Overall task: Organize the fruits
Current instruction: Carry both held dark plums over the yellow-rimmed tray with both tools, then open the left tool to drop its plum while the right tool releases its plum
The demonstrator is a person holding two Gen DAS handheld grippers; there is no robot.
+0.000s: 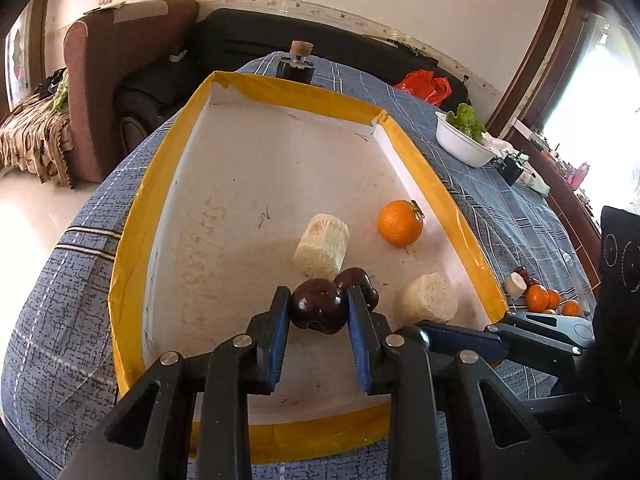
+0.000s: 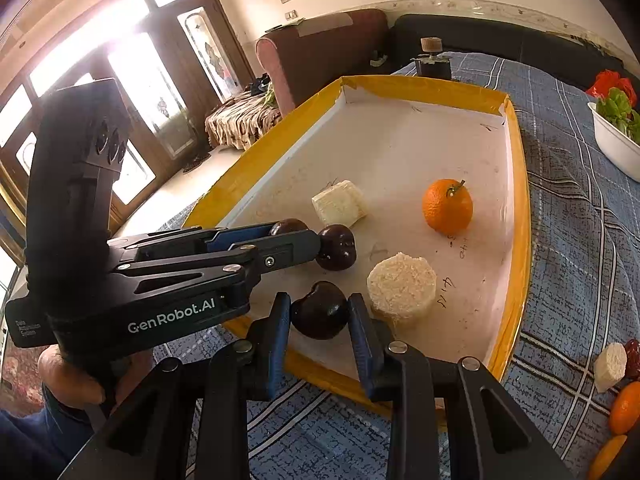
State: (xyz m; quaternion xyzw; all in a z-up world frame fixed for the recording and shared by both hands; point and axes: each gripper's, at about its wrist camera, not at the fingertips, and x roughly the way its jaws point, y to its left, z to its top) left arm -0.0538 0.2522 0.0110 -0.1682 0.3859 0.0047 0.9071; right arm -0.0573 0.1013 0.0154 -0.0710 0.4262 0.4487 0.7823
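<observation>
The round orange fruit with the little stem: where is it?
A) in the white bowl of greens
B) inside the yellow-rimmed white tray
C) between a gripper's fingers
B: the round orange fruit sits alone on the floor of the yellow-rimmed white tray, free of both grippers.

The place was a home, a lived-in sitting room. A brown upholstered armchair [image 1: 116,80] stood against the pale wall beside a long black sofa [image 1: 256,46]. A low couch or bed under a patterned brown throw [image 1: 32,140] sat by the polished light floor [image 1: 28,216]. Tall dark wooden doors with frosted decorative glass panes [image 2: 200,64] let in strong daylight. The table wore a blue checked cloth [image 2: 576,216], and on it stood a white bowl of green leafy vegetables [image 1: 460,142] and a red plastic bag [image 1: 426,86], household things rather than shop or laboratory equipment.
</observation>
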